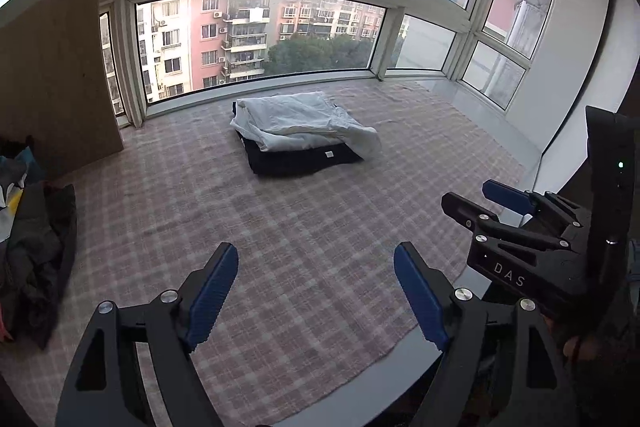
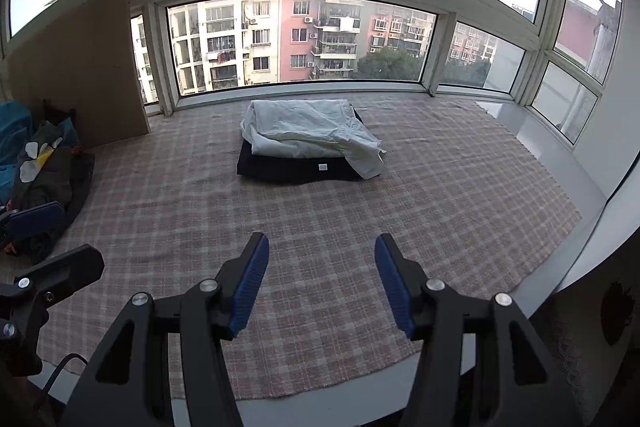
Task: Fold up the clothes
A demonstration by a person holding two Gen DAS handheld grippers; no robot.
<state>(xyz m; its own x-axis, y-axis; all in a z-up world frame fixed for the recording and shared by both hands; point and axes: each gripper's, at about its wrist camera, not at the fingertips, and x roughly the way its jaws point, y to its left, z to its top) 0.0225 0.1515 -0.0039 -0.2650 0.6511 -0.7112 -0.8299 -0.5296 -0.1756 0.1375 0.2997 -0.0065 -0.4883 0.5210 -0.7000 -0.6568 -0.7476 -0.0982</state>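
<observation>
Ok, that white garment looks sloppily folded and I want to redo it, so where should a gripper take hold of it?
Probably the loose flap that spills off the white garment at its front right corner, over the edge of the dark folded garment beneath. It hangs free onto the plaid cloth, so the open right gripper could come in low from the near right and pinch only white fabric.

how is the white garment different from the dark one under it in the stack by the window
The white garment lies on top, rumpled, one corner spilling off the right side; the dark garment lies underneath, flat and neatly squared. The dark one shows a small white label on its front edge; the white one shows none. Both rest on the plaid cloth, untouched.
</observation>
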